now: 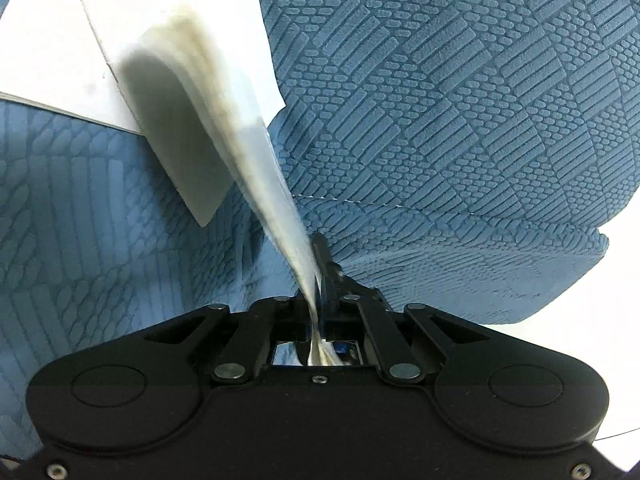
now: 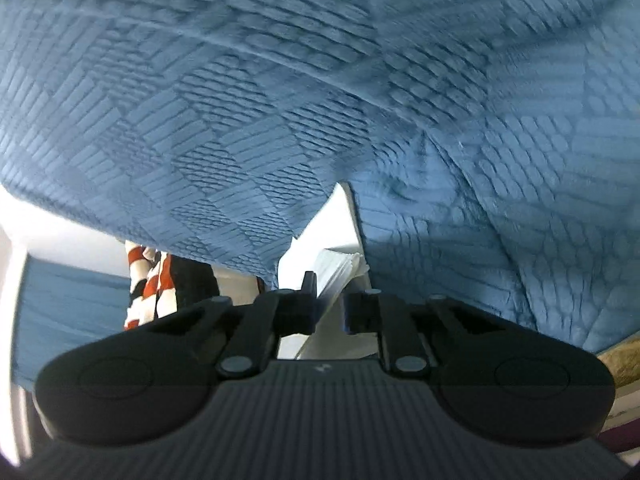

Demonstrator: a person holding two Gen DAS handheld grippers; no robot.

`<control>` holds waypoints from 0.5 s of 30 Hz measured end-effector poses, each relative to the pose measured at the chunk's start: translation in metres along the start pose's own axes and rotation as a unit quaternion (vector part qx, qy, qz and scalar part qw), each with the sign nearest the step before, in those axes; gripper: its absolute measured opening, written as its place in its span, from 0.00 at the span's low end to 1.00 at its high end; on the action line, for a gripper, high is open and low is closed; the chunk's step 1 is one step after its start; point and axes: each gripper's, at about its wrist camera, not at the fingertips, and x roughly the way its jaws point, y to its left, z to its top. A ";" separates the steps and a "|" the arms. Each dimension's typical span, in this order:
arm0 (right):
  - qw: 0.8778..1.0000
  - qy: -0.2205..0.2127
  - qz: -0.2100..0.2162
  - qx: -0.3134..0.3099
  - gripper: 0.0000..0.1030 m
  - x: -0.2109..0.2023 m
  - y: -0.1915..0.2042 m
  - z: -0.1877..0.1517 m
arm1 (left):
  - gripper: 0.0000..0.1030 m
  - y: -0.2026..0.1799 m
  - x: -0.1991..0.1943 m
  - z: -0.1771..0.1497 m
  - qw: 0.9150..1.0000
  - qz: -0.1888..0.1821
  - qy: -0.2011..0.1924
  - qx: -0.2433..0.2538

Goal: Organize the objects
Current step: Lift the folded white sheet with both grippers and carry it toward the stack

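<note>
Honestly, this looks like somewhere in the middle of the job, not near the end. The left gripper [image 1: 318, 280] has its jaws pinched tight on a thin bundle of white paper sheets [image 1: 224, 128], and the bundle fans out and curls away from the fingers, its far edges looking a bit browned or shadowed. It's held up off the blue textured cover [image 1: 440, 100], which seems to be a quilted sofa or bed surface. Behind the bundle there's another flat white sheet or booklet [image 1: 60, 60] lying on the cover, so I'd guess that's either the pile it belongs on or more stuff waiting to be picked up; can't tell which.

Over on the right wrist view, the right gripper [image 2: 330, 304] has its jaws only narrowly apart with a white papery stack [image 2: 340, 268] sitting between them. Whether they're actually squeezing it or just around it, I can't tell, since the view is blurry and there seems to be a gap at the fingers. A red-and-white striped cloth [image 2: 146, 280] shows off to the left, beyond the cover's edge.

So: papers in hand, nothing visibly stacked neatly yet. Placing and squaring them up is what's left, I reckon.
</note>
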 end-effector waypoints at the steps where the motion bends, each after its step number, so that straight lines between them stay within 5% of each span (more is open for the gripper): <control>1: 1.000 -0.003 0.001 -0.005 0.13 -0.003 0.002 0.002 | 0.04 -0.001 -0.001 -0.001 1.000 0.003 -0.003 0.002; 15: 0.996 -0.045 -0.030 -0.075 0.12 -0.056 0.027 -0.031 | 0.10 -0.010 -0.017 -0.030 0.997 0.055 -0.048 0.021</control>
